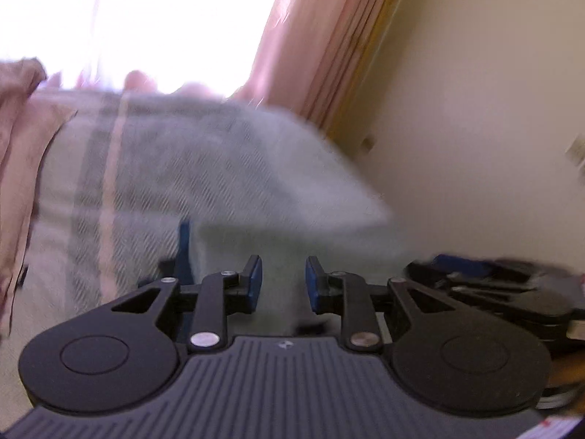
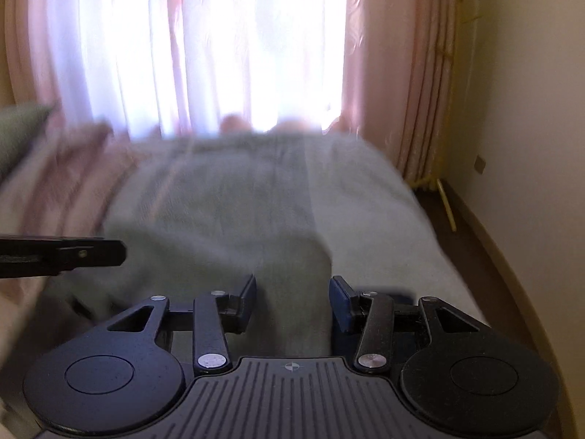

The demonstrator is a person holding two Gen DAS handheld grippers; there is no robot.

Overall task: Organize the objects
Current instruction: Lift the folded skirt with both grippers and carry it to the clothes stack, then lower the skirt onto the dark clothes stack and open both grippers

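Note:
A grey-green blanket [image 1: 204, 168] with darker and pink stripes covers a bed; it also shows in the right wrist view [image 2: 256, 201]. Both views are motion-blurred. My left gripper [image 1: 283, 283] is open and empty, low over the blanket's near part. My right gripper [image 2: 292, 301] is open and empty above the blanket. The left gripper's black arm [image 2: 73, 252] shows at the left edge of the right wrist view. The right gripper's body [image 1: 504, 292] shows at the right of the left wrist view.
A pink cloth [image 1: 22, 168] lies on the bed's left side, also in the right wrist view [image 2: 58, 183]. Pink curtains [image 2: 395, 73] hang over a bright window behind the bed. A cream wall [image 1: 475, 109] and dark floor [image 2: 471, 241] lie to the right.

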